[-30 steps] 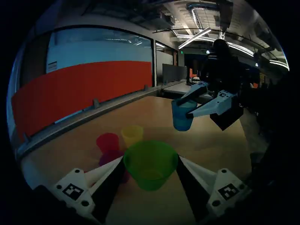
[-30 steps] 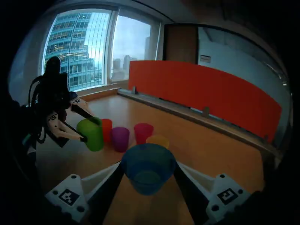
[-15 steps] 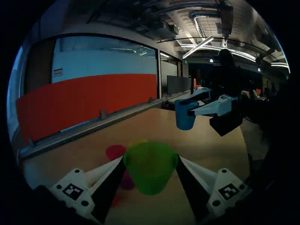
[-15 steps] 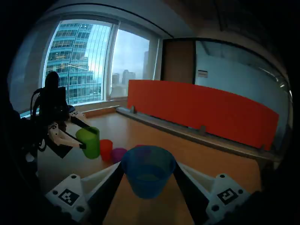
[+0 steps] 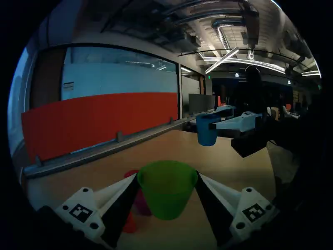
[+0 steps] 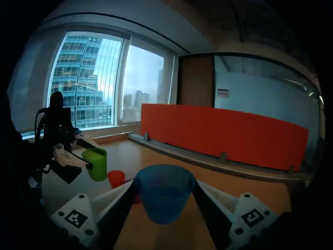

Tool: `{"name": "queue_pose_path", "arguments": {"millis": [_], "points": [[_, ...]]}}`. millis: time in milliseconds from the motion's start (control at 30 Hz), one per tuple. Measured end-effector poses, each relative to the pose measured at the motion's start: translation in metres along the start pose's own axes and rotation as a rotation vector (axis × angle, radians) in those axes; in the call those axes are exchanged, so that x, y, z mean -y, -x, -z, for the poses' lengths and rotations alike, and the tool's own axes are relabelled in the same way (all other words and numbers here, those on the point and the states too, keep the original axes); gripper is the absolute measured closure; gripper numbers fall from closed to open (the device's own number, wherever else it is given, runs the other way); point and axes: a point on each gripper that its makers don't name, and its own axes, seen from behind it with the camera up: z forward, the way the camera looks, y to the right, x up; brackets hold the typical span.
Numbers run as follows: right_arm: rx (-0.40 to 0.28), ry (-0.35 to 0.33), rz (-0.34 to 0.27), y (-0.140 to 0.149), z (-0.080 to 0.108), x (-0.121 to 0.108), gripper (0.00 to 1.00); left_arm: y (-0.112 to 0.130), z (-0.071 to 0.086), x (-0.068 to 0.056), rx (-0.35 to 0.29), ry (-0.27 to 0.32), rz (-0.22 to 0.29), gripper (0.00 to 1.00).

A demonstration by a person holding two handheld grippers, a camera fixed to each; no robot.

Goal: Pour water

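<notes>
Holding both cups above the table [image 5: 233, 162], I see a spill as the main risk. My right gripper [image 6: 165, 183] pinches the blue cup [image 6: 165, 200], which seems to carry water. My left gripper [image 5: 166, 179] pinches the green cup [image 5: 167, 196], well apart on the far left. Tipping before the rims meet would wet the table and the red cup [image 6: 116, 178] on it. Either cup could also slip in a loose pinch.

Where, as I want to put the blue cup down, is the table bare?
Bare wood runs along the table below the orange partition, on the blue cup's right in the right gripper view. It is crowded around the red cup, just below the held green cup.
</notes>
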Motion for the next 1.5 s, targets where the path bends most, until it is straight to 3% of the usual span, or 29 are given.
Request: {"name": "queue_pose_path", "arguments": {"millis": [400, 700, 1500], "points": [[-0.022, -0.005, 0.003, -0.012, -0.003, 0.000, 0.07, -0.014, 0.004, 0.000, -0.046, 0.004, -0.007, 0.10], [-0.029, -0.036, 0.027, -0.022, -0.011, 0.007, 0.07, -0.016, 0.004, -0.002, -0.065, 0.017, 0.018, 0.10], [-0.085, -0.125, 0.235, -0.074, -0.040, 0.035, 0.07, -0.016, 0.003, -0.007, -0.072, 0.025, 0.041, 0.10]]}}
